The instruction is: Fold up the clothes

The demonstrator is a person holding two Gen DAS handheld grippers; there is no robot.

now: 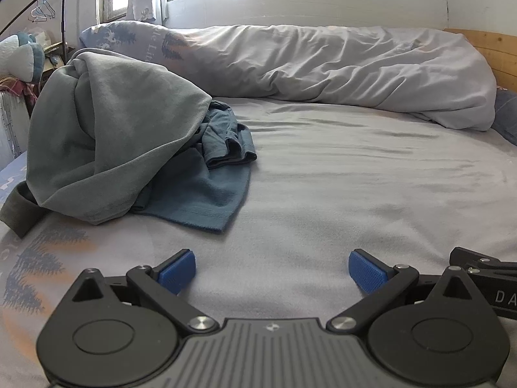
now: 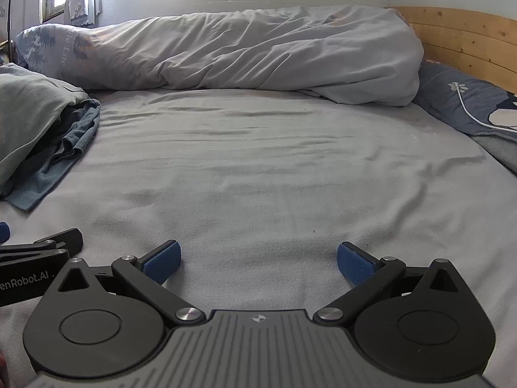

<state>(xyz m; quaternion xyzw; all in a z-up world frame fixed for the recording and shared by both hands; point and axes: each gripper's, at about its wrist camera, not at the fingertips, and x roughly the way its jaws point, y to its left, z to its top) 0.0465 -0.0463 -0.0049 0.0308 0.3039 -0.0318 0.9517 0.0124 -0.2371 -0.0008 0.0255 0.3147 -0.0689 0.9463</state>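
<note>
A crumpled grey-green garment (image 1: 106, 135) lies heaped on the bed at the left, on top of a blue garment (image 1: 206, 190) whose hem spreads toward the middle. Both also show at the left edge of the right wrist view, the grey-green one (image 2: 29, 113) over the blue one (image 2: 68, 142). My left gripper (image 1: 272, 271) is open and empty, low over the sheet, in front and to the right of the pile. My right gripper (image 2: 258, 263) is open and empty over bare sheet, to the right of the left gripper.
A rolled grey duvet (image 1: 323, 68) lies along the far side of the bed. A blue pillow (image 2: 465, 103) with a white cable (image 2: 471, 113) sits at the right by the wooden headboard (image 2: 468, 38). A clothes rack with hangers (image 1: 43, 9) stands far left.
</note>
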